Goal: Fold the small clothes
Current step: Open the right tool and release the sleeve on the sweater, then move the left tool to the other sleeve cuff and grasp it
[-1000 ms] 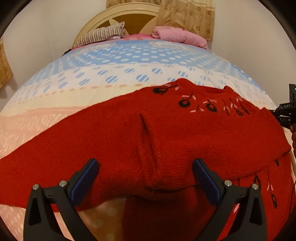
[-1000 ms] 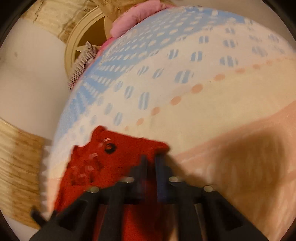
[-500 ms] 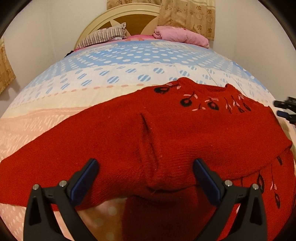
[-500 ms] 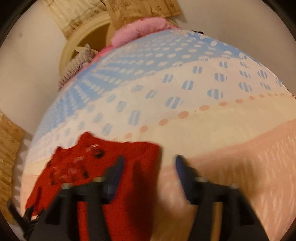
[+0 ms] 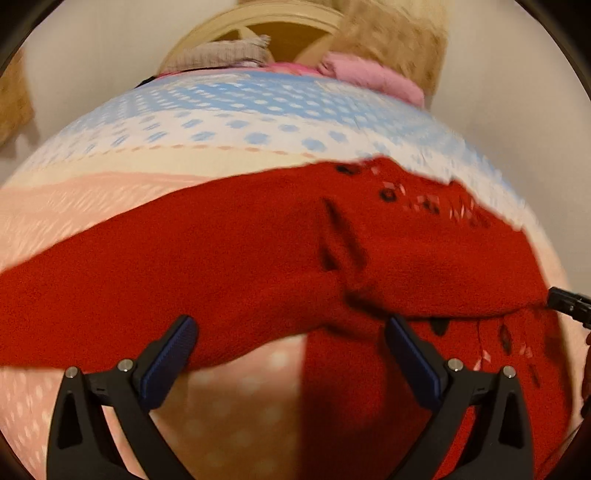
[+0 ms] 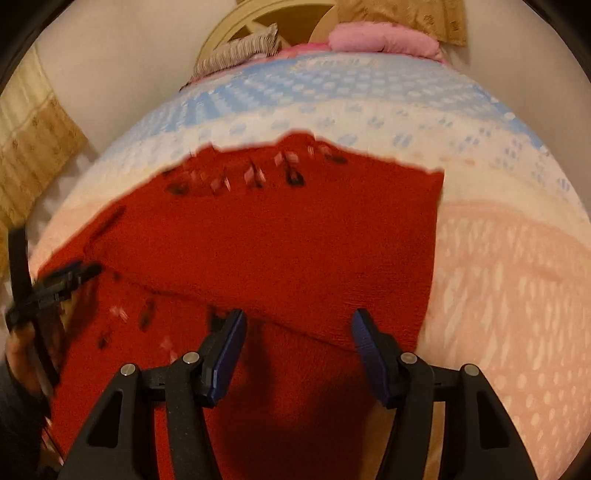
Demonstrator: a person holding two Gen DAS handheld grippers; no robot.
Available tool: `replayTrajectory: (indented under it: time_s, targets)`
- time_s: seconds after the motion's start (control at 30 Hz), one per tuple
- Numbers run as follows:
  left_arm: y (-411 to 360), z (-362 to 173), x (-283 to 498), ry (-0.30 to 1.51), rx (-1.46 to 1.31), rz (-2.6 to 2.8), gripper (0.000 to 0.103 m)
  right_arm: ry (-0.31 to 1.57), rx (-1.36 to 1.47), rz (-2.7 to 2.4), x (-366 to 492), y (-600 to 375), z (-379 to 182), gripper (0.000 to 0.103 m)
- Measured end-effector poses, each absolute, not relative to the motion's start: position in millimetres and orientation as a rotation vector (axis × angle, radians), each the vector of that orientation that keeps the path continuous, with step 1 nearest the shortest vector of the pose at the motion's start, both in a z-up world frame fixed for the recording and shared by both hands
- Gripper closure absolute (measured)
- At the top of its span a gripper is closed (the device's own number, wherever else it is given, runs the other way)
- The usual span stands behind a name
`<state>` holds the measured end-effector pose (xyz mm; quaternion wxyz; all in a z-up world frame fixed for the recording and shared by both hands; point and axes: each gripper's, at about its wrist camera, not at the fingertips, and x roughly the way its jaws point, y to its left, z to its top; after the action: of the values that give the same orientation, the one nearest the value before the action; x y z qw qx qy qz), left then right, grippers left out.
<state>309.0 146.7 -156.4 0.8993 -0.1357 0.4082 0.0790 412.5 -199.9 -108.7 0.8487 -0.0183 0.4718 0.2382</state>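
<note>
Both wrist views look from low and close over the bed (image 5: pixel 229 162) toward the headboard (image 6: pixel 273 14) at 12 o'clock, sharing the red sweater (image 5: pixel 240 258); each sees the other tool at its edge.

1. The sweater (image 5: pixel 258 258) is deep red, with small black and pale pink motifs near its far edge.
2. The bedspread (image 6: pixel 517 295) runs in bands: pale pink with white flecks near, then cream, then white with blue dots, then blue with white dots far.
3. The blanket (image 6: pixel 380 38) is pink.
4. The pillow (image 6: pixel 240 51) is striped brown and white.
5. The gripper pads (image 6: pixel 229 354) are dark blue on black frames.
</note>
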Motion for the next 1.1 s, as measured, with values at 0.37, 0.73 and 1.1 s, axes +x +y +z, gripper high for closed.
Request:
replayTrajectory:
  time_s: [0.37, 0.73, 1.1]
  targets:
    - [189.1, -154.0, 239.8, 0.851, -0.312, 0.279, 0.0, 0.939, -0.194, 0.819, 395.1, -27.5, -114.7, 0.042]
    - [287.0, -156.0, 185.4, 0.818, -0.446, 0.47, 0.0, 0.846, -0.224, 0.834, 378.3, 3.5, -115.7, 0.037]
    - [365.6, -156.1, 117.0, 0.671, -0.821, 0.536, 0.0, 0.835, -0.35, 0.814, 365.0, 25.8, -158.2, 0.023]
